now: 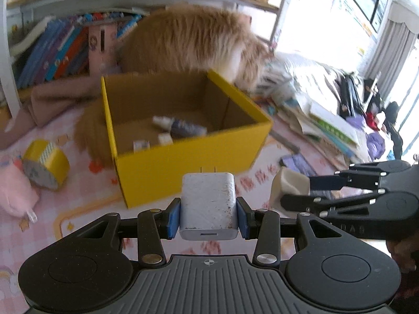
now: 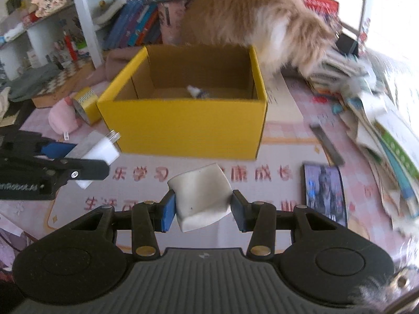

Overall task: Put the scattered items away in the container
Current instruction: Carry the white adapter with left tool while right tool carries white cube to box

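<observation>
My left gripper (image 1: 208,216) is shut on a white USB charger plug (image 1: 208,204), prongs pointing at the yellow cardboard box (image 1: 183,162) just ahead. My right gripper (image 2: 203,209) is shut on a white eraser-like block (image 2: 201,198), also short of the box (image 2: 183,128). Each gripper shows in the other's view: the right gripper (image 1: 293,191) with its block (image 1: 288,185), the left gripper (image 2: 78,162) with the charger (image 2: 102,151). The box holds a small bottle (image 1: 180,128) and small white items (image 1: 141,145).
A fluffy orange cat (image 1: 199,39) stands behind the box. A yellow tape roll (image 1: 45,164) and a pink plush (image 1: 15,193) lie left of the box. Stacked books and papers (image 2: 379,120), a dark card (image 2: 324,191) and a flat strip (image 2: 326,144) lie right. Shelves (image 2: 78,26) stand behind.
</observation>
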`<move>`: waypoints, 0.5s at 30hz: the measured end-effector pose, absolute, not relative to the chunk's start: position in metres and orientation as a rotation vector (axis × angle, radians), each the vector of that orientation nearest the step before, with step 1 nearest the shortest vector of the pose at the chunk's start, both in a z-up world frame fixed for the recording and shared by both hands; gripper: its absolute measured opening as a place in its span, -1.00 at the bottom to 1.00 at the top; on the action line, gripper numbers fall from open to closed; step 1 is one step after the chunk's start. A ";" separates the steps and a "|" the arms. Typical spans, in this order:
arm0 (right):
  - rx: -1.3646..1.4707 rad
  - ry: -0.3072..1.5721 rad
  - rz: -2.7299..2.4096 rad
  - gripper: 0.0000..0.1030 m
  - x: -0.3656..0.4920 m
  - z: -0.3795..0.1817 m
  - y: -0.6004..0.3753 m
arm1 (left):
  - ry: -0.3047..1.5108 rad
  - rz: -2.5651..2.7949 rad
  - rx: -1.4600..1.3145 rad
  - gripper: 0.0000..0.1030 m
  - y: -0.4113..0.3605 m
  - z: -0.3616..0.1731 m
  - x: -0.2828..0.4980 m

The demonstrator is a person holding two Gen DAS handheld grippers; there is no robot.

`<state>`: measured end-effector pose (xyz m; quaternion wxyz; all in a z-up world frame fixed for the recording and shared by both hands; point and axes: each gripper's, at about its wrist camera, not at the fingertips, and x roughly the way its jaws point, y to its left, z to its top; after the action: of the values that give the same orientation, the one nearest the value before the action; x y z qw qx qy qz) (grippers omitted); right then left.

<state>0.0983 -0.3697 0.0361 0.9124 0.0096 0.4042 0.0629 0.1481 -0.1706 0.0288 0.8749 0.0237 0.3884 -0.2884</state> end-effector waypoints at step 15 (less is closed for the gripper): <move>-0.088 0.623 0.257 -0.18 0.196 0.077 -0.392 | 0.689 -0.457 0.152 -0.19 -0.216 0.047 0.217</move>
<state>0.1959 -0.3924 0.0766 0.9428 -0.0430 0.3054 0.1263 0.2172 -0.2156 0.0466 0.9130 0.0739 0.3344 -0.2216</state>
